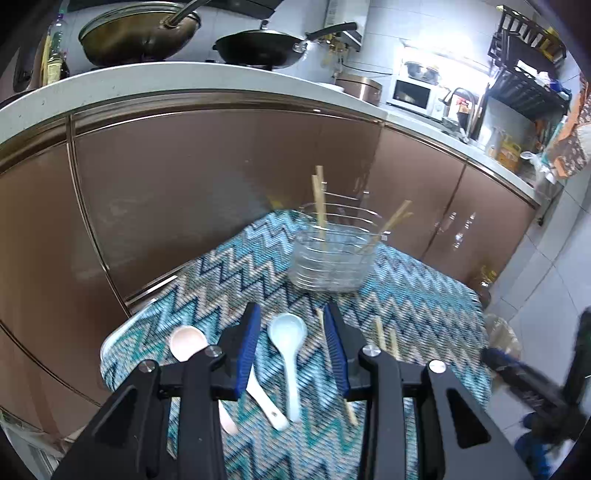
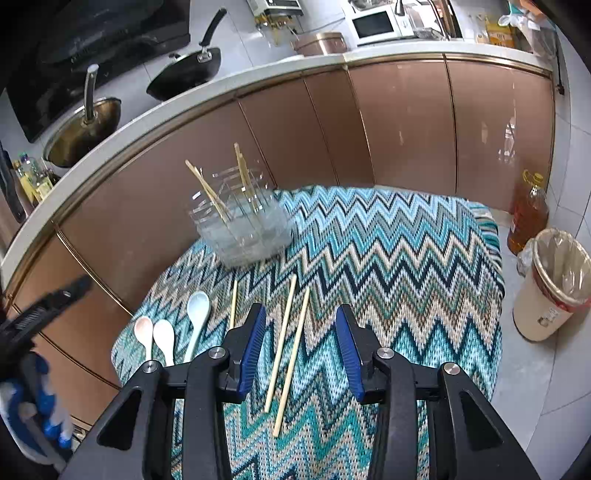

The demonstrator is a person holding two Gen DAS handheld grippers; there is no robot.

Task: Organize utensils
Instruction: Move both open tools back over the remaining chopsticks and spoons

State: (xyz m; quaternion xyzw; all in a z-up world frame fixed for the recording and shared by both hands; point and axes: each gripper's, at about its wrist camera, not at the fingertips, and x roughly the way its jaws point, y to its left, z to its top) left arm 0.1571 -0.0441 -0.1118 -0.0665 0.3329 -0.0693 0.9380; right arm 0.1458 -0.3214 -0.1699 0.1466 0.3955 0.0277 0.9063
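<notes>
place: home kitchen; evidence: woks on counter; microwave; cabinets

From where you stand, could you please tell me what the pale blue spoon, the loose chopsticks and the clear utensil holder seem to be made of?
Pale blue spoon: probably glazed ceramic, possibly melamine; smooth, glossy, soup-spoon shape. Loose chopsticks: bamboo or light wood; matte tan, uncoated. Clear utensil holder: see-through plastic or glass with bright wire rings around it, likely metal; blur leaves this open.

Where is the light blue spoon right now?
In the left wrist view the light blue spoon lies on the zigzag cloth between the left gripper's open fingers, beside the white spoon.
</notes>
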